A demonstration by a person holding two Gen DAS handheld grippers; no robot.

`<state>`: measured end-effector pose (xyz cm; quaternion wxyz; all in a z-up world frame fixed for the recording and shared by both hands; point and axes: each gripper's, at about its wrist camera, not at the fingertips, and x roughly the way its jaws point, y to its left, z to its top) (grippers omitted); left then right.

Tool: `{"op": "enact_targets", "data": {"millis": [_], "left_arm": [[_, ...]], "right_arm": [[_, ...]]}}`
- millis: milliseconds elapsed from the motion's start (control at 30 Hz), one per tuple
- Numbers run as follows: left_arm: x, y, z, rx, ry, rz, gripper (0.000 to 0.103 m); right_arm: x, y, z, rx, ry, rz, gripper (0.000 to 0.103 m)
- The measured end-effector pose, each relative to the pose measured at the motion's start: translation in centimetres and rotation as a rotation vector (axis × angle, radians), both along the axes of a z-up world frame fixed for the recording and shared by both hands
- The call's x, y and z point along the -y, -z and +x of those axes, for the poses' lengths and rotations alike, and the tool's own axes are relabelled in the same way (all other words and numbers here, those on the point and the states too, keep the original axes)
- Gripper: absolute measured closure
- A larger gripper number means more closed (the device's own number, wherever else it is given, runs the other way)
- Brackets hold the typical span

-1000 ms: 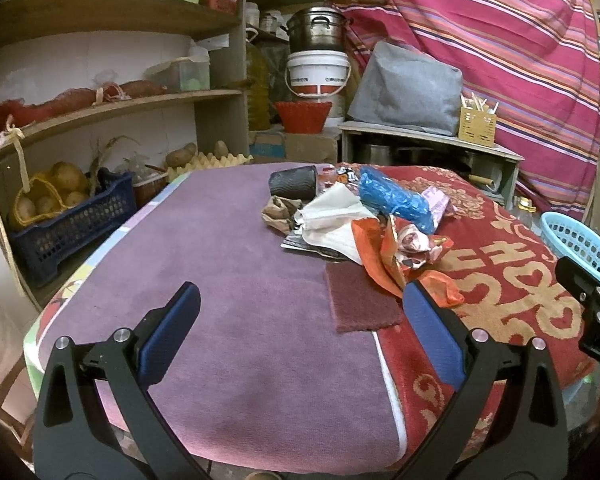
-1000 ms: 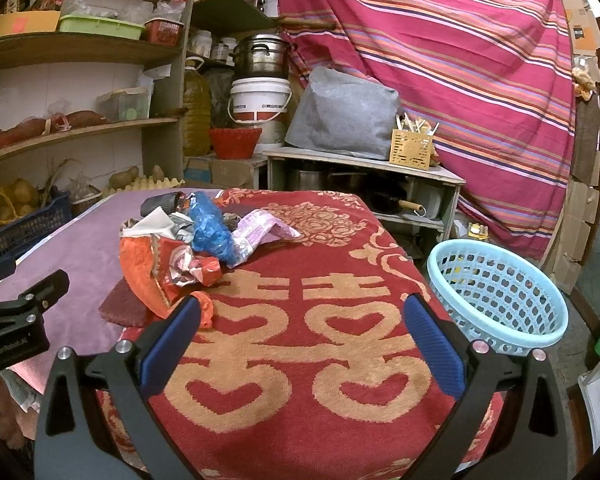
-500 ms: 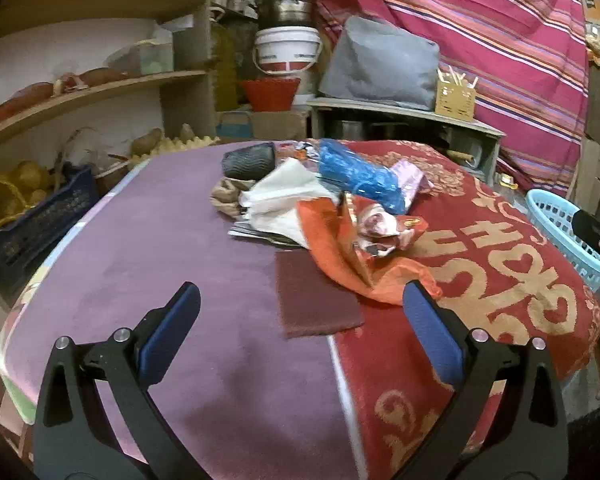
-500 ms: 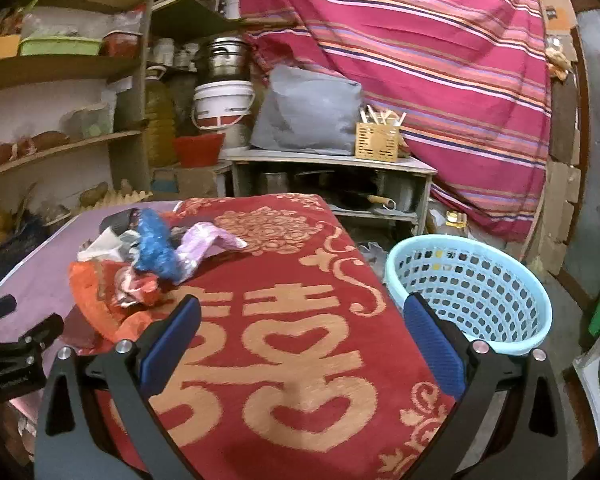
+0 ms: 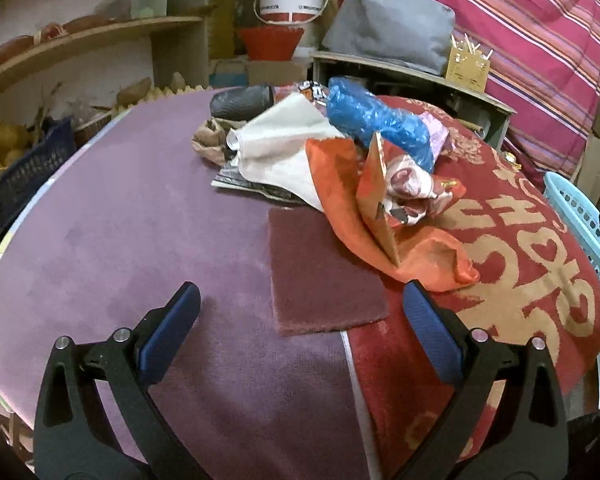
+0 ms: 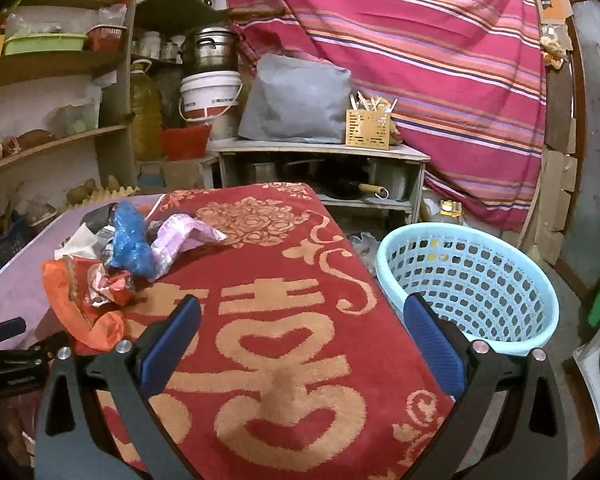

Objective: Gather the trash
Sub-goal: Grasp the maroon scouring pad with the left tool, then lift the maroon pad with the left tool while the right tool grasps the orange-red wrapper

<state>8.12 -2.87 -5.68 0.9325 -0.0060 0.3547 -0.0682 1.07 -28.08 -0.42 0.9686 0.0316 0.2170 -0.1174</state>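
Both grippers (image 5: 300, 300) (image 6: 302, 312) agape, empty

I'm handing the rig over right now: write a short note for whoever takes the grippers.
Left gripper: open, empty, hovering just short of the maroon pad.
Right gripper: open, empty, above the red cloth.
Trash pile: orange bag, blue plastic, white paper and crumpled wrappers, on the table where the purple and red cloths meet.
Blue basket: off the table's right side; I can see no trash in it.
Done: nothing collected.
Left: every piece into the basket.
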Motion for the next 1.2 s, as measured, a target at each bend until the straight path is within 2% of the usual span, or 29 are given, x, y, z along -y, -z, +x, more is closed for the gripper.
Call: {"op": "enact_targets", "data": {"millis": [133,200,333,600,867,1200], "left_arm": [[0.5,0.3,0.2,-0.011,0.030,0.018,0.007],[0.7,0.4,0.5,-0.025,0.048,0.019,0.014],[0.8,0.5,1.1,-0.045,0.060,0.022,0.020],[0.9,0.1,0.7,-0.026,0.083,0.025,0.044],[-0.5,-1.3,-0.7,0.030,0.079,0.023,0.045],[-5.0,-4.2,-1.9,0.121,0.021,0.018,0.045]], "right_arm": [[0.3,0.5,0.7,-0.026,0.001,0.029,0.004],[0.3,0.6,0.8,-0.031,-0.001,0.035,0.004],[-0.2,0.6,1.0,-0.031,-0.007,0.026,0.004],[-1.1,0.4,1.0,-0.029,-0.023,0.006,0.004],[-3.2,0.3,0.8,-0.031,-0.054,-0.036,0.004],[-6.3,-0.6,1.0,-0.017,-0.108,-0.079,0.004]]}}
